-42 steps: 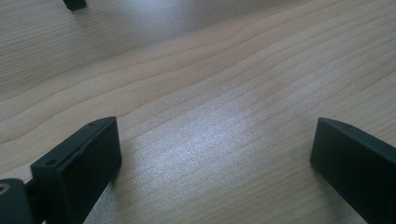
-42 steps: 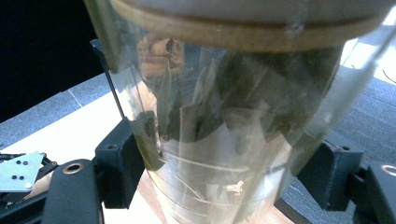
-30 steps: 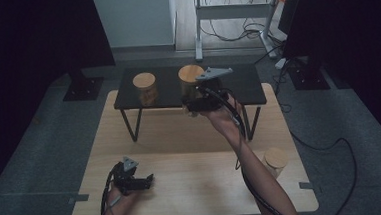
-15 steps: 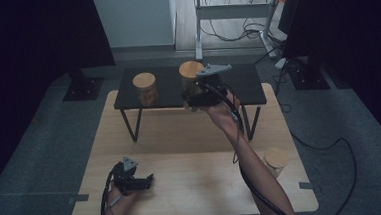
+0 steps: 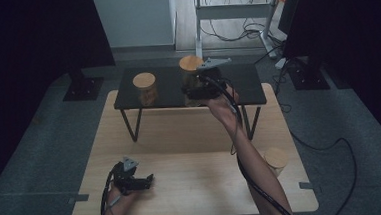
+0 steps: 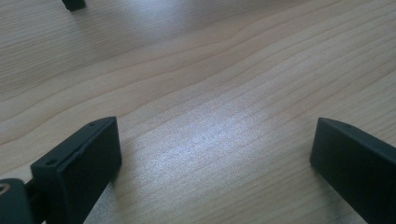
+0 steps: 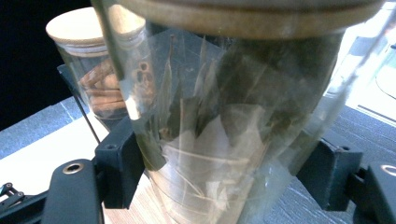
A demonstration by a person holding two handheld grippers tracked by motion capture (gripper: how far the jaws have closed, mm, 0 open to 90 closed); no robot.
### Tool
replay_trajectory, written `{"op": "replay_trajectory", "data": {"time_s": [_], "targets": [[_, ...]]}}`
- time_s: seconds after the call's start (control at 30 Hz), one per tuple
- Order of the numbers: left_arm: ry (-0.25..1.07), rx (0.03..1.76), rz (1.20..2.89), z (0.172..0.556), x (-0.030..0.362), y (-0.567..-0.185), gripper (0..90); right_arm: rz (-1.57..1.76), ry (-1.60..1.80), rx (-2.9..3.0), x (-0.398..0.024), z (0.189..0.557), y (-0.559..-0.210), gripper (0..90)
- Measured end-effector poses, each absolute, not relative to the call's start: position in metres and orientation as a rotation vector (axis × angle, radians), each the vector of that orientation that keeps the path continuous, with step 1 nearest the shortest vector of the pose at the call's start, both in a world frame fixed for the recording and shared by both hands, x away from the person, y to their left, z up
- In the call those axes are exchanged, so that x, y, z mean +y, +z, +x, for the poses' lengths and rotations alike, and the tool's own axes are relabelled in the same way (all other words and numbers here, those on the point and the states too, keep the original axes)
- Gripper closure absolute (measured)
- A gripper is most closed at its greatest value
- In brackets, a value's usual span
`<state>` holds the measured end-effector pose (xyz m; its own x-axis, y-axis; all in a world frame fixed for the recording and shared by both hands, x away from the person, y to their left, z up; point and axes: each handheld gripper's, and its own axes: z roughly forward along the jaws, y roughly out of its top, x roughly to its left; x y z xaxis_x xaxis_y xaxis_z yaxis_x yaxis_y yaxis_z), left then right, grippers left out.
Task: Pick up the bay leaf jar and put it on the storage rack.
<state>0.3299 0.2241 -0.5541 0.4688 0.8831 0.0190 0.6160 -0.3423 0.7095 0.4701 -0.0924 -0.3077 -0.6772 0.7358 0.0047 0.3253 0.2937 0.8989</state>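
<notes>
Here the right tongs (image 7: 224, 172) clamp a glass jar (image 7: 229, 116), apparently of dried leaves; left tongs (image 6: 215, 158) gape wide, empty.

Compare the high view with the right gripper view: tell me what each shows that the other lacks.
The high view alone gives the whole layout: the wooden table, the left gripper resting on it, and a third jar near the table's right edge. The right gripper view alone reveals dried leaves inside the held jar and brown pieces in the other jar. Both share the black shelf, the two cork-lidded jars and the right gripper clamped on one of them.
</notes>
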Motion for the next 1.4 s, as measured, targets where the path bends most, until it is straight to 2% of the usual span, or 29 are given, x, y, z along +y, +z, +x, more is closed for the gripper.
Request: {"op": "replay_trajectory", "data": {"time_s": [0.63, 0.8, 0.93, 1.4], "targets": [[0.539, 1.238, 2.080, 0.330, 0.224, -0.554, 1.7, 0.942, 1.369, 2.161, -0.095, 0.478, -0.309, 24.2], [0.539, 1.238, 2.080, 0.330, 0.224, -0.554, 1.7, 0.935, 1.384, 2.160, -0.095, 0.479, -0.308, 7.3], [0.539, 1.238, 2.080, 0.330, 0.224, -0.554, 1.7, 0.932, 1.367, 2.159, -0.095, 0.479, -0.309, 3.7], [0.537, 1.238, 2.082, 0.330, 0.224, -0.554, 1.7, 0.903, 1.354, 2.166, -0.102, 0.468, -0.315, 4.6]]}}
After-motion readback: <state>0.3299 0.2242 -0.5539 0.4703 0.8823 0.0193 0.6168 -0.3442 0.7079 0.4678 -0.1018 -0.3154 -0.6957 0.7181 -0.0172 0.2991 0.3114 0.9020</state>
